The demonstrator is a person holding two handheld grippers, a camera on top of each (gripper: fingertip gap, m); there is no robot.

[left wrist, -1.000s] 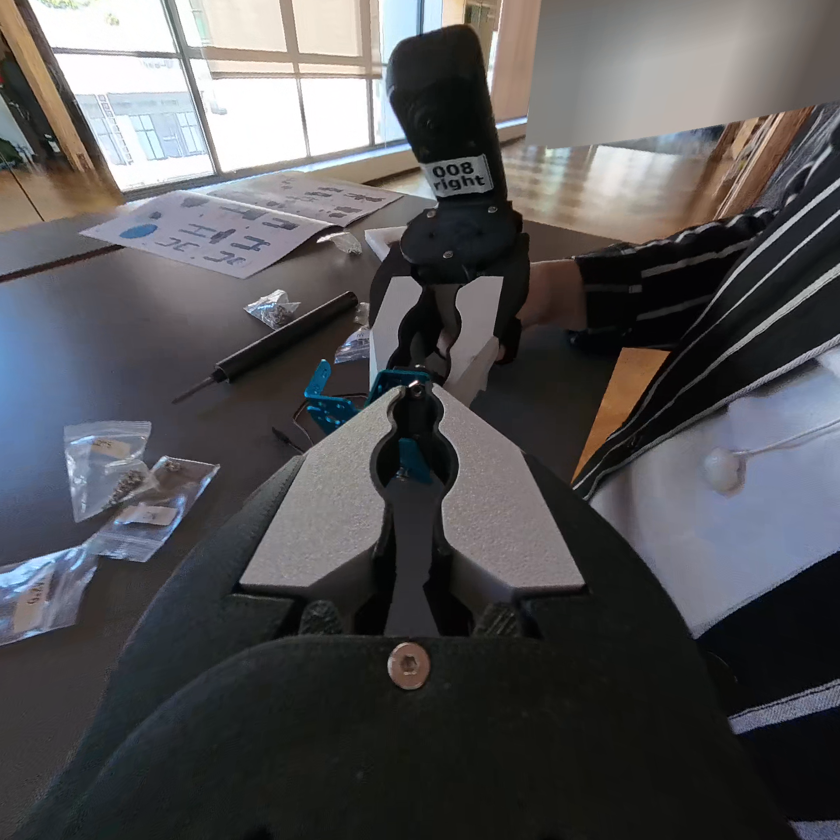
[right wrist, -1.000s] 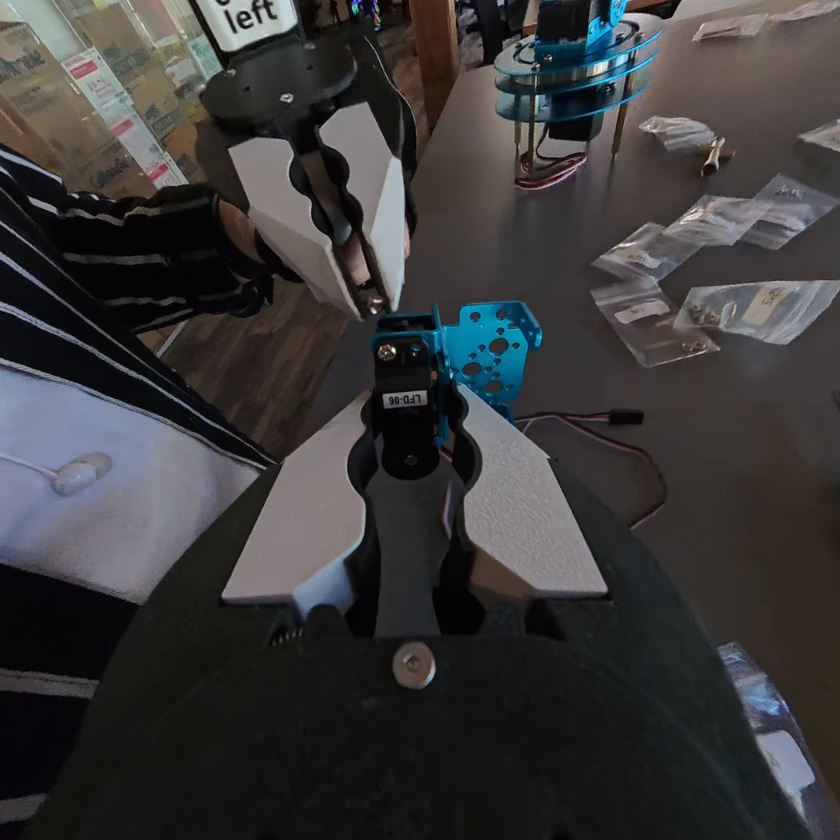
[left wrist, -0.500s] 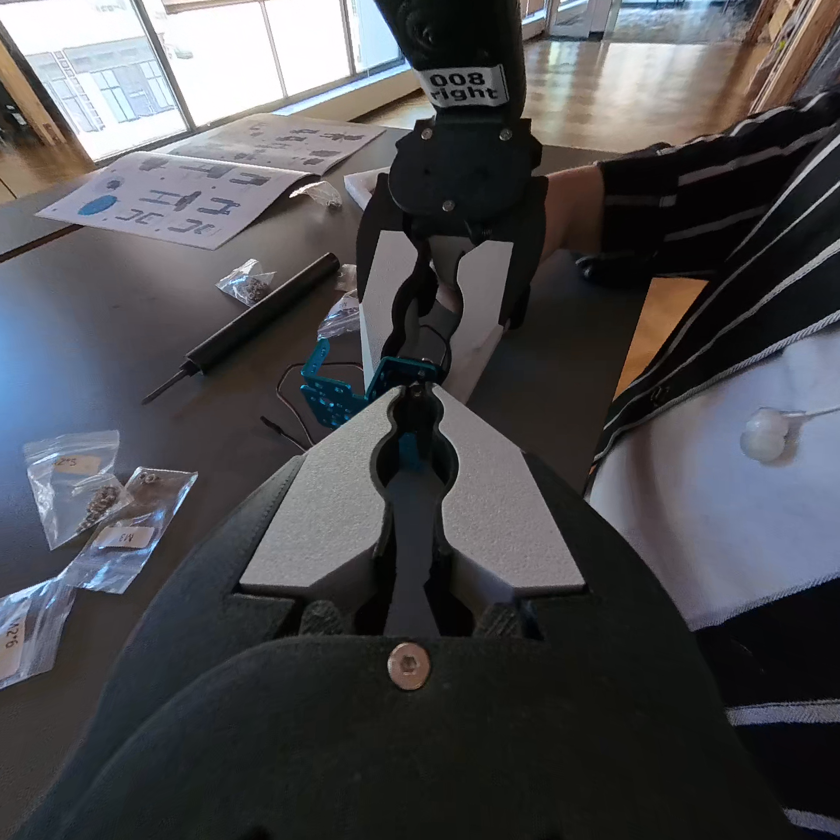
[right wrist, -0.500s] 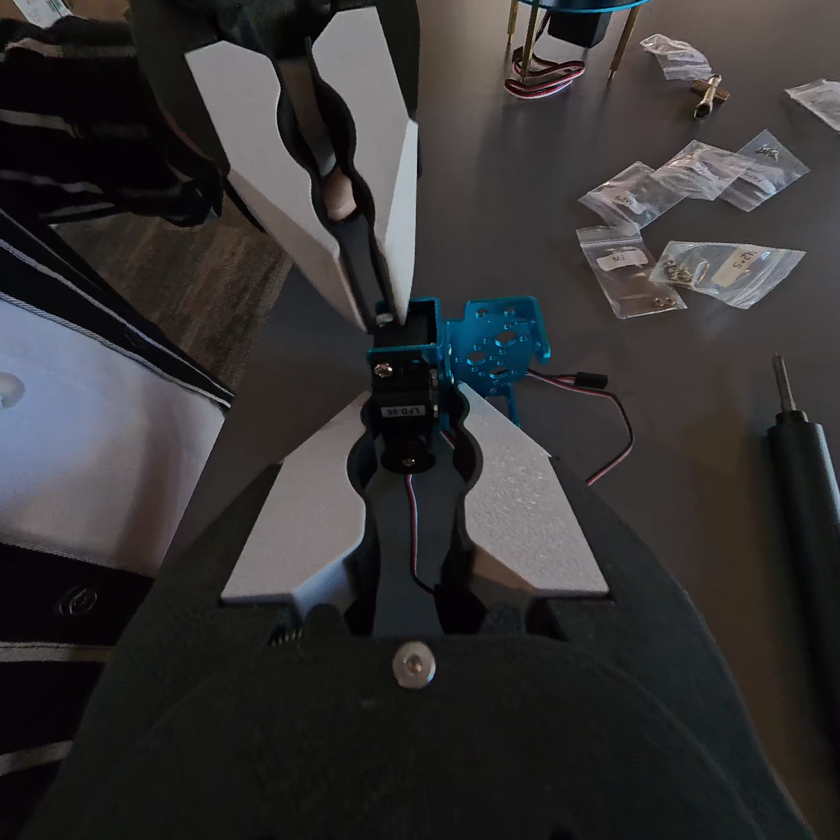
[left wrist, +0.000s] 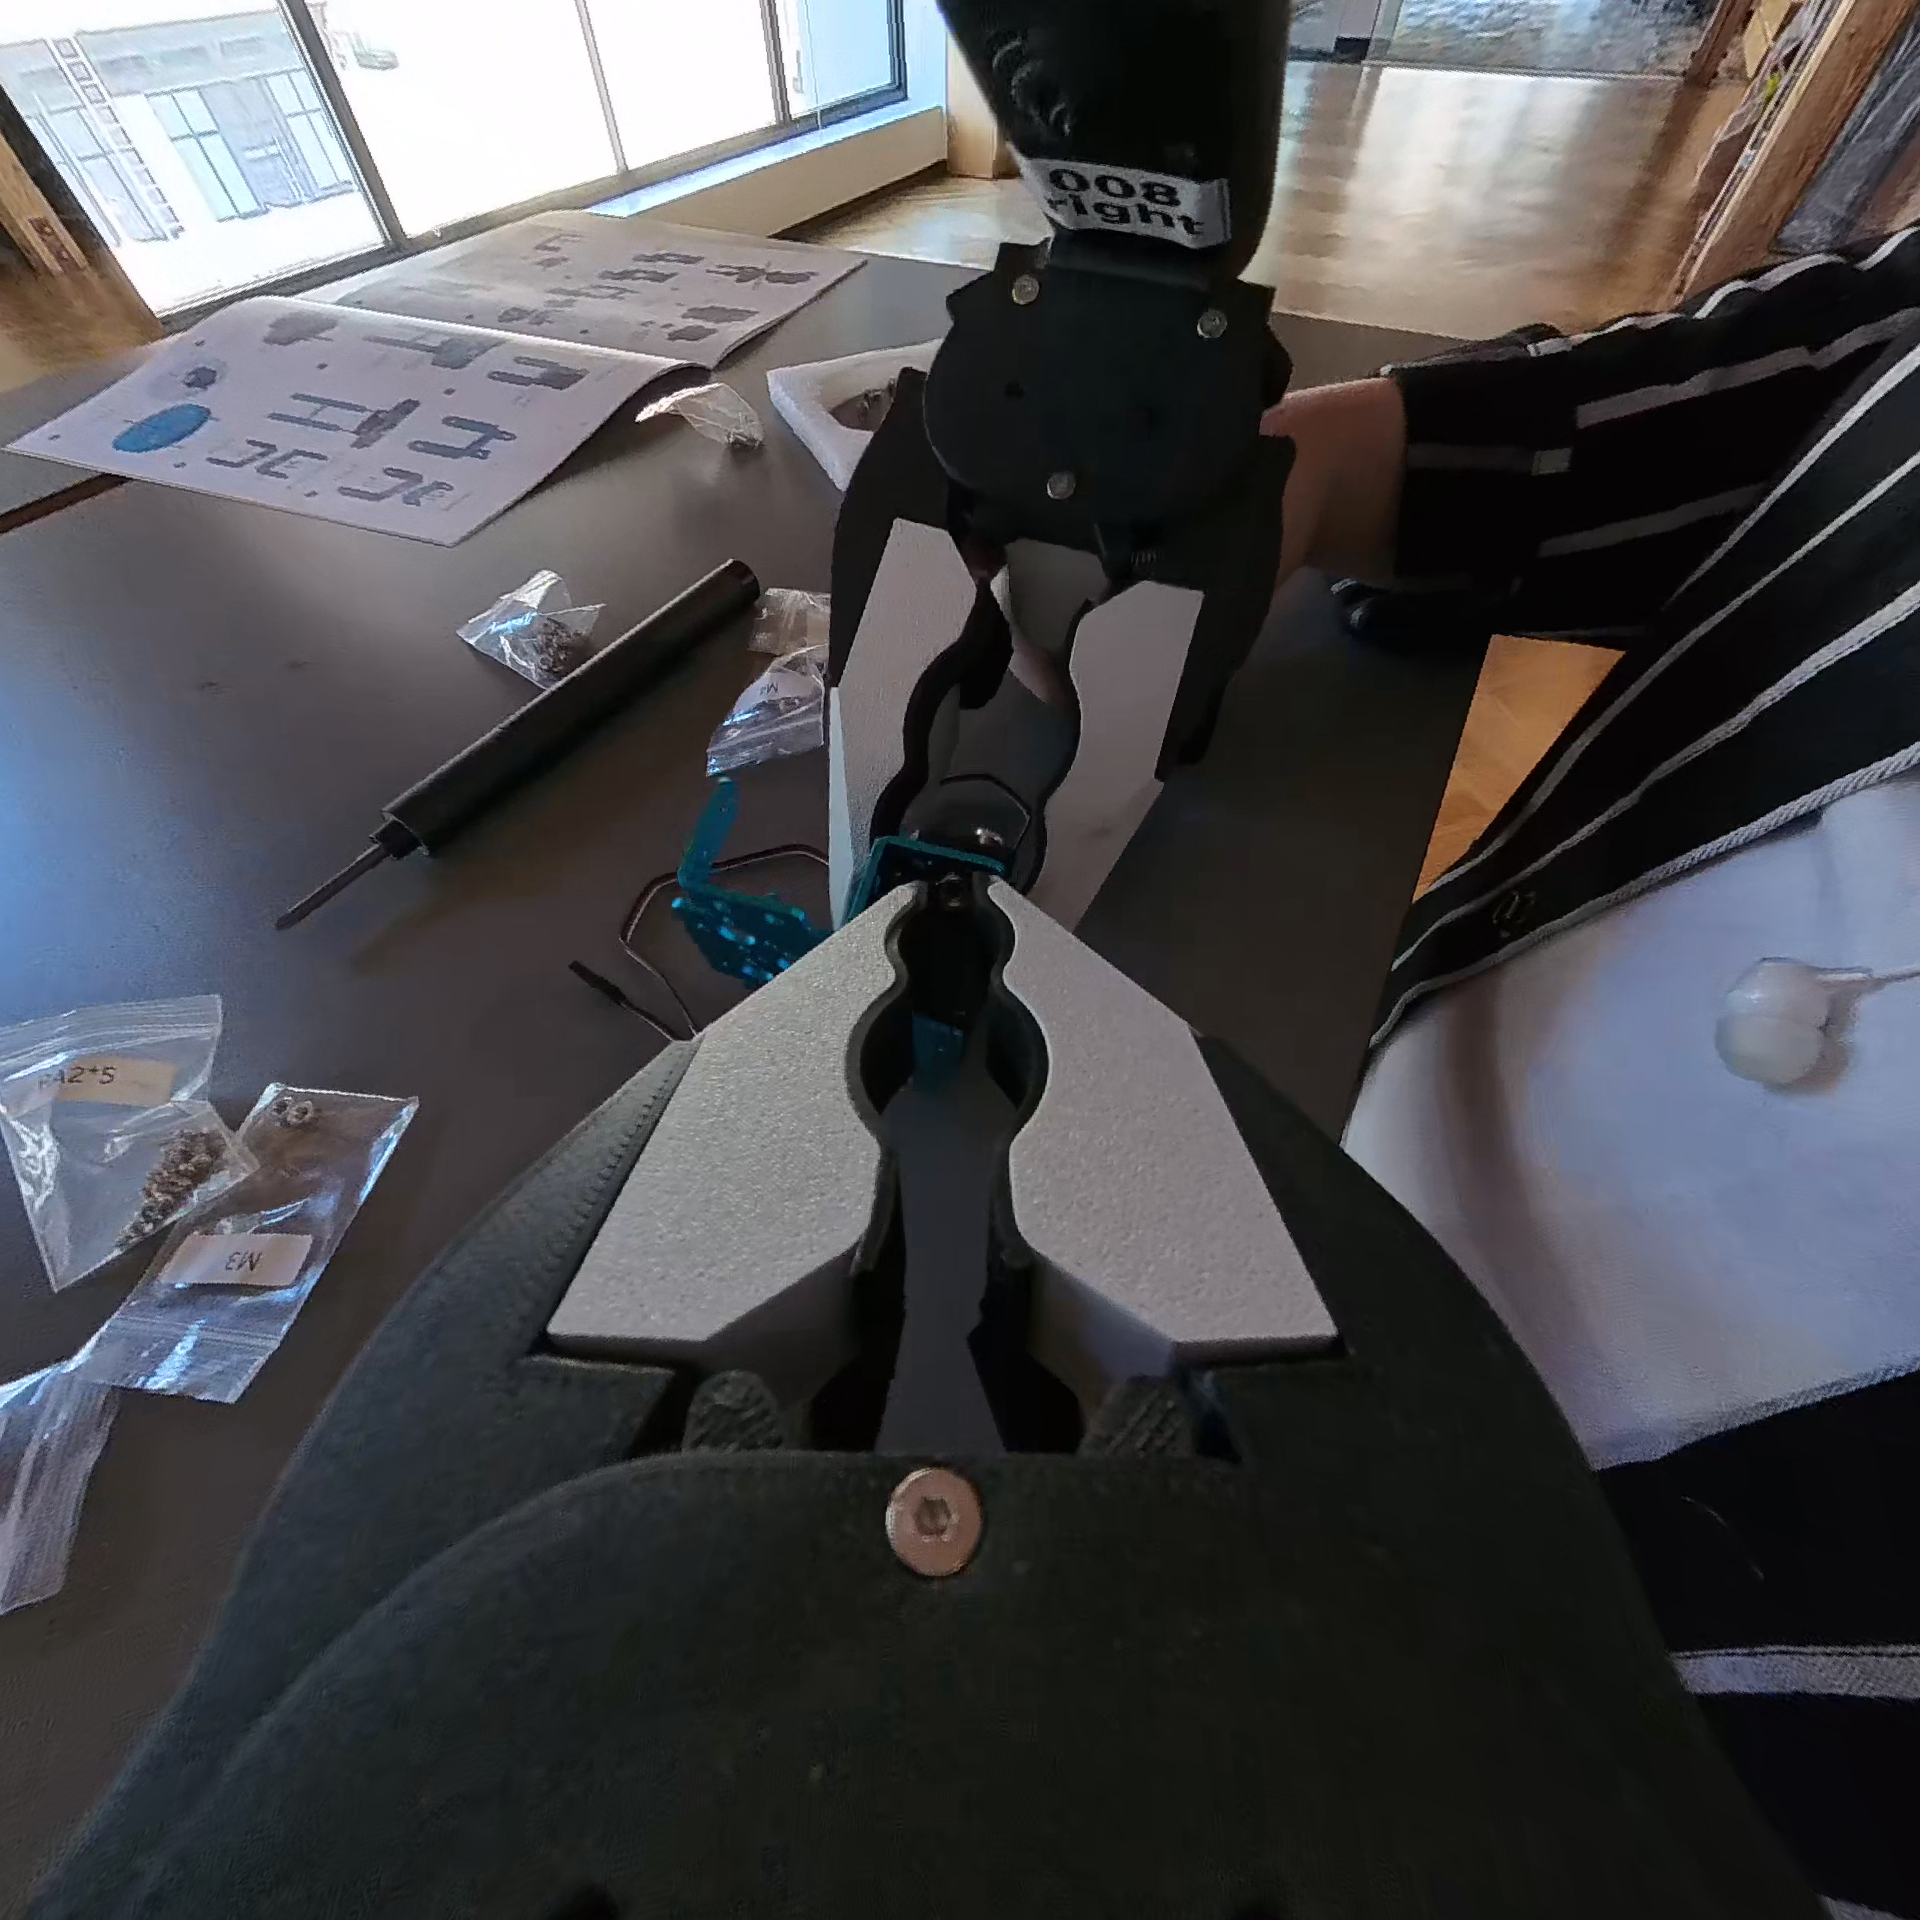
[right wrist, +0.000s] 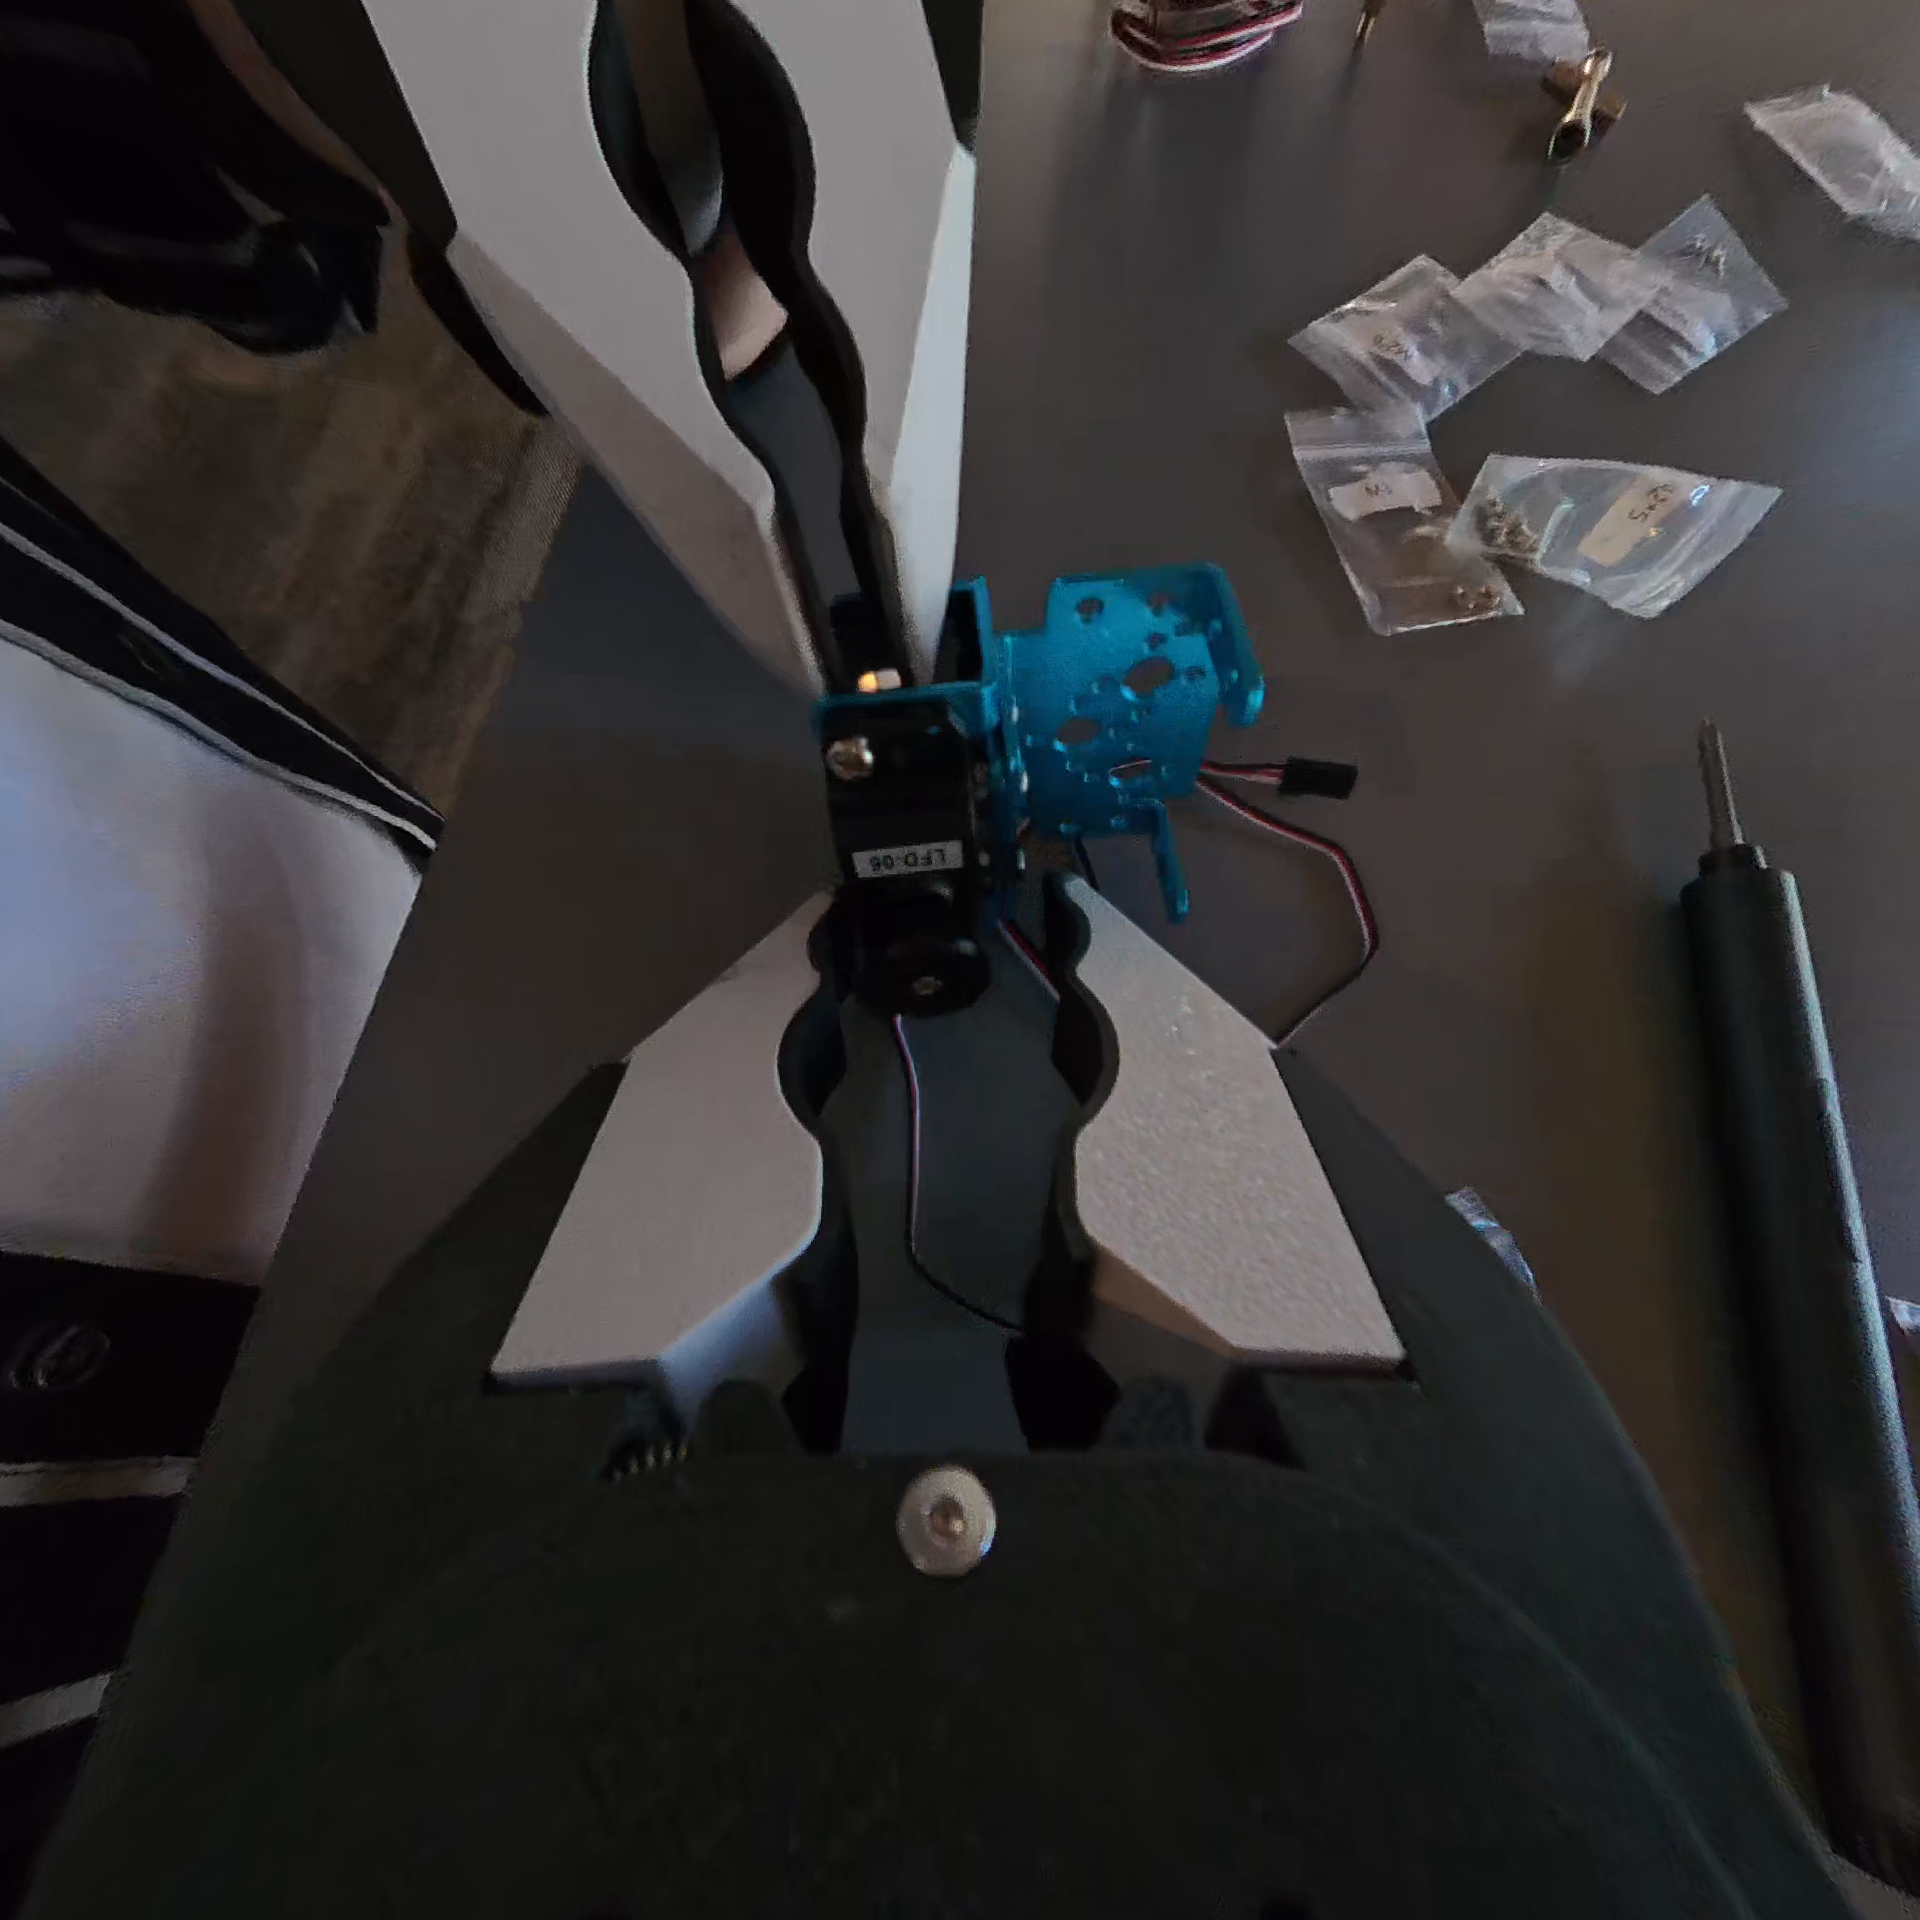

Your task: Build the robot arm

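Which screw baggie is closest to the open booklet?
The small crumpled bag beside the booklet's near corner. The other bags lie by the screwdriver or farther out.

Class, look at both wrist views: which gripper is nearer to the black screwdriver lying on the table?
Right. The right gripper is shut on the blue bracket assembly, with the screwdriver just beside it. The left gripper grips the assembly's far end, farther from the screwdriver.

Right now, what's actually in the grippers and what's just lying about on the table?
In hand: right gripper shut on black servo in blue perforated metal bracket; left gripper pinching small screw at its top.
Lying about: black cylindrical screwdriver, clear plastic hardware bags, open printed booklet.
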